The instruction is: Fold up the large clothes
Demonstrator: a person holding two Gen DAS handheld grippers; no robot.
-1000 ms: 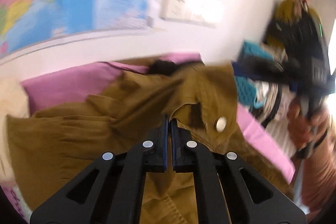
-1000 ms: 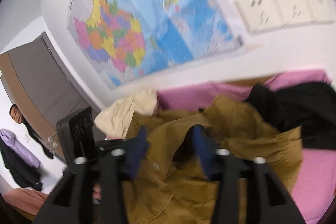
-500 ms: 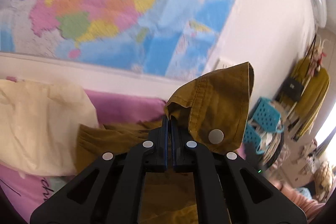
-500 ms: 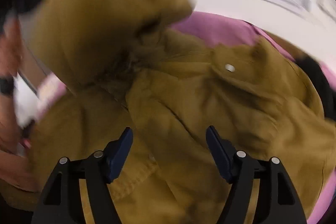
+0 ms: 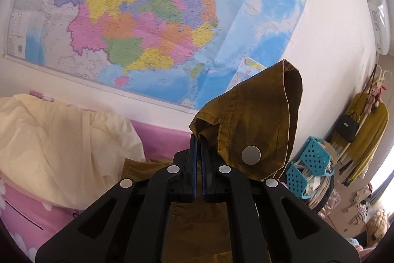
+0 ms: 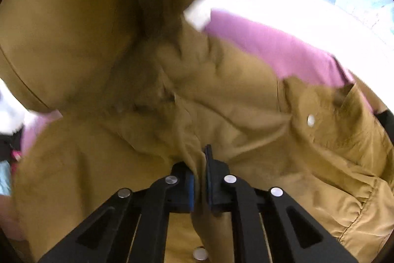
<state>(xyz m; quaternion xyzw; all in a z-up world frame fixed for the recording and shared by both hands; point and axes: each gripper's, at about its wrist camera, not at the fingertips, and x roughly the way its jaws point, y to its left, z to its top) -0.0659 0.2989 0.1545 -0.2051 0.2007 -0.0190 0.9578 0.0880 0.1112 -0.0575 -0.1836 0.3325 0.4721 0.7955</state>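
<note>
An olive-brown jacket (image 5: 256,120) with metal snap buttons is the garment. My left gripper (image 5: 199,139) is shut on a corner flap of it and holds it up high, facing the wall map. In the right wrist view the jacket (image 6: 246,115) fills most of the frame, bunched over a pink bed sheet (image 6: 270,48). My right gripper (image 6: 200,157) is shut on a fold of the jacket near its middle; fabric sits pinched between the blue pads. A raised part of the jacket hangs across the upper left.
A cream garment (image 5: 56,149) lies heaped on the pink bed at left. A large coloured map (image 5: 152,16) covers the wall behind. Blue baskets (image 5: 310,164) and hanging clothes (image 5: 364,130) stand at the right. A black item (image 6: 386,117) sits at the bed's right edge.
My right gripper, open over the jacket before, has moved in and closed on a fold. My left gripper has lifted its held corner from the bed up to map height.
</note>
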